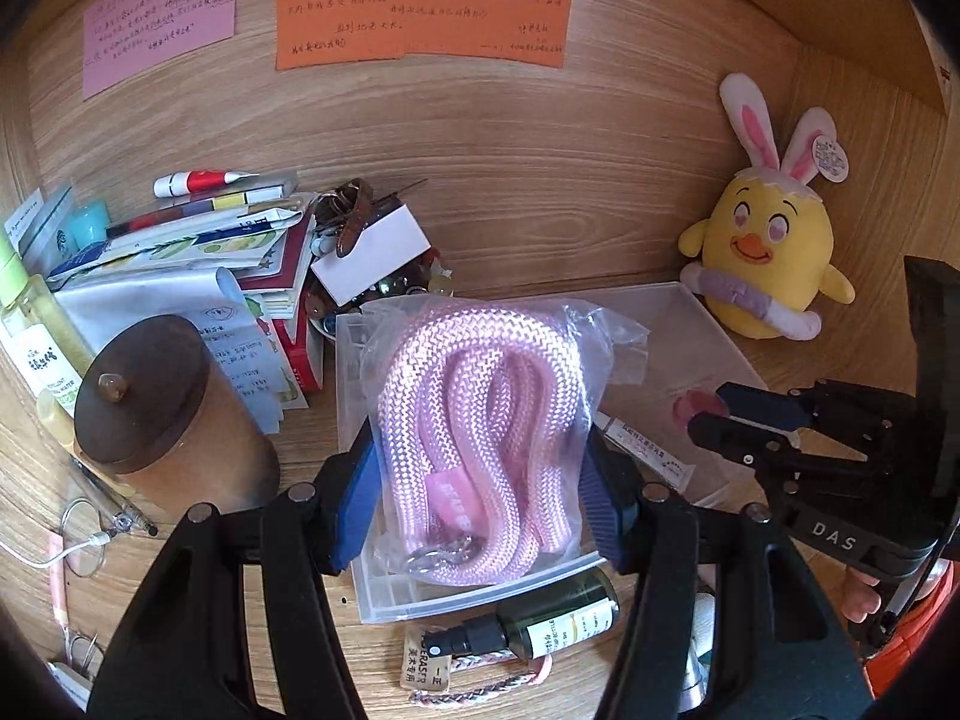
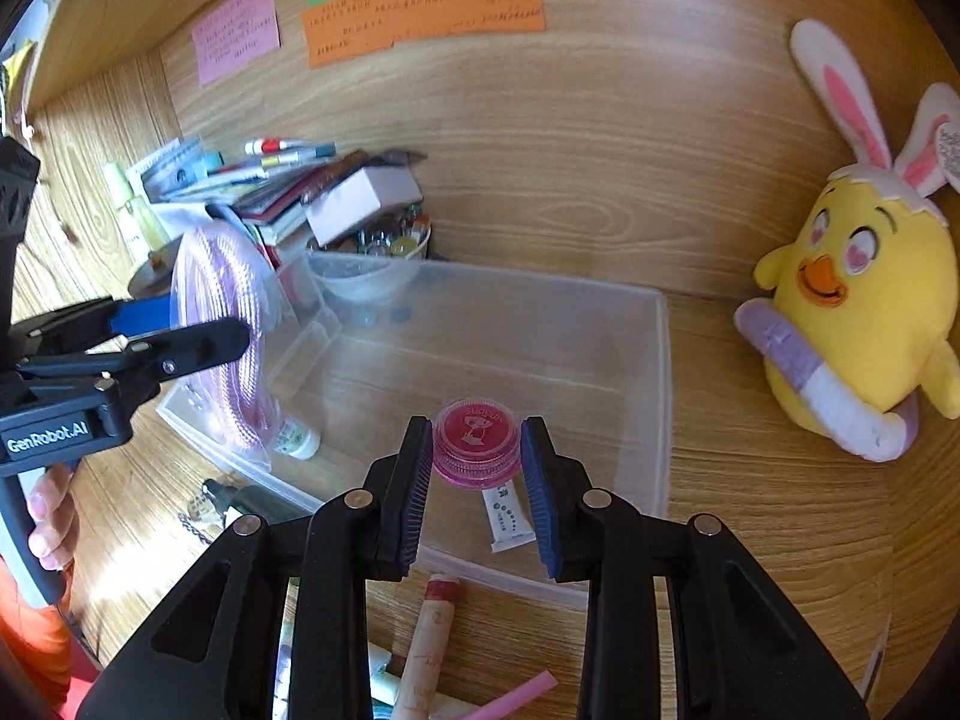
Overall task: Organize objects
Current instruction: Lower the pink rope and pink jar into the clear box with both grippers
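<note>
The left hand-held gripper (image 1: 480, 468) is clamped on a bagged pink rope (image 1: 480, 444), holding it over the left end of a clear plastic bin (image 1: 708, 330) on the wooden surface (image 1: 540, 210). Only the right wrist view shows the bin's open floor: the right hand-held gripper (image 2: 477, 468) is closed around a small pink jar (image 2: 477, 441) above the bin's near wall, with a white tube (image 2: 507, 519) lying below it. Room remains toward the bin's far and right walls (the yellow plush chick (image 2: 864, 312) sits beyond the right rim). A dark spray bottle (image 1: 540, 624) lies just outside the near edge.
</note>
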A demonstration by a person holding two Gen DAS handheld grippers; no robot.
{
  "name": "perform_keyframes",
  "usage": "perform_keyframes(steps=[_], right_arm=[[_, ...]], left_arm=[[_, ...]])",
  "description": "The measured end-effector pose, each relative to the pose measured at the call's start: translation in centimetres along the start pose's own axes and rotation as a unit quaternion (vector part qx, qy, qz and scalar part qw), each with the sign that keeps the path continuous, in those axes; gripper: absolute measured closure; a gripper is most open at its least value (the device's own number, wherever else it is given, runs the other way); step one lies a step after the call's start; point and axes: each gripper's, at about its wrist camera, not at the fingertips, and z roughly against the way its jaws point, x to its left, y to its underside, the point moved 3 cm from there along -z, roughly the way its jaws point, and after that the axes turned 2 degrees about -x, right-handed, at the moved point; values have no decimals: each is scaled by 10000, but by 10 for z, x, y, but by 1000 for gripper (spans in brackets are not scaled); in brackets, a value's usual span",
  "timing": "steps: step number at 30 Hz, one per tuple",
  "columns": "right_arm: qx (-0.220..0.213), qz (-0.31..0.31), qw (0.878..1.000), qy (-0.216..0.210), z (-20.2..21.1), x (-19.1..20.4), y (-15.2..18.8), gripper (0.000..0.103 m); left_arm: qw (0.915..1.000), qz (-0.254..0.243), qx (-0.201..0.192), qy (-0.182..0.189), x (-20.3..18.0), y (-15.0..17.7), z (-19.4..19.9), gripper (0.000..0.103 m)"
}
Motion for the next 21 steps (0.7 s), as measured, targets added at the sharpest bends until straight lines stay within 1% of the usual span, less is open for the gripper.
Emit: perform_keyframes(steps=[3,6,11,14,16,17,21], right_arm=[[193,-19,9998,-38,-13,0,2,75],[295,-8,9995,-62,-21,1,4,75],[433,102,9990,-12,-29,6,4,75],[508,73,9986,-84,-33,8,3,75],[522,73,9986,-90,-32,9,3,75],[513,71,9986,-76,-31,9,3,74],[390,45,9992,-50,-21,9,2,63]], left_arm=[[9995,55,301,4,4,2,-16,44],[9989,43,463,-20,7,8,-26,44],[9992,83,378,20,11,9,-21,43],[9993,140,354,54,13,6,-15,34],[9996,127,231,26,13,4,-6,26],[9998,107,169,27,12,4,-1,24],[10000,7,-90,26,10,4,21,17]])
